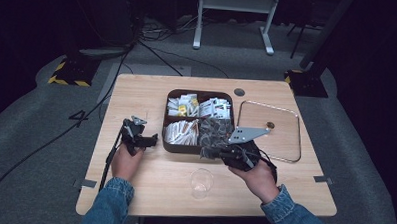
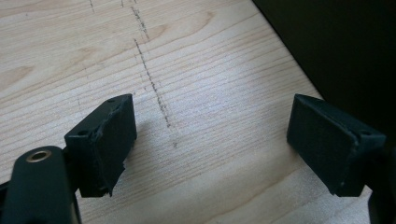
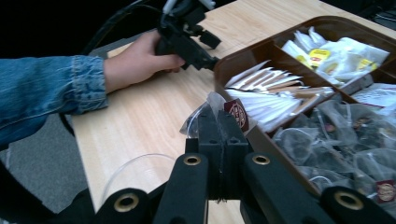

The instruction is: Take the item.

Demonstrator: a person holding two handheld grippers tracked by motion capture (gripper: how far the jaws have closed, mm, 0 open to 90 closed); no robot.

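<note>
Right gripper view: right gripper [image 3: 222, 135] pinches a tea bag [image 3: 212, 114] at the box [image 3: 243, 58] edge; the glass [image 1: 201, 182] lies just nearer the person. Left gripper [image 2: 210, 140] spread, idle.

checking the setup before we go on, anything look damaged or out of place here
One thing: the foam pad on the left gripper has a torn, ragged edge, unlike the cleaner opposite pad. The box's clear lid lies off beside the box, seemingly on purpose.
</note>
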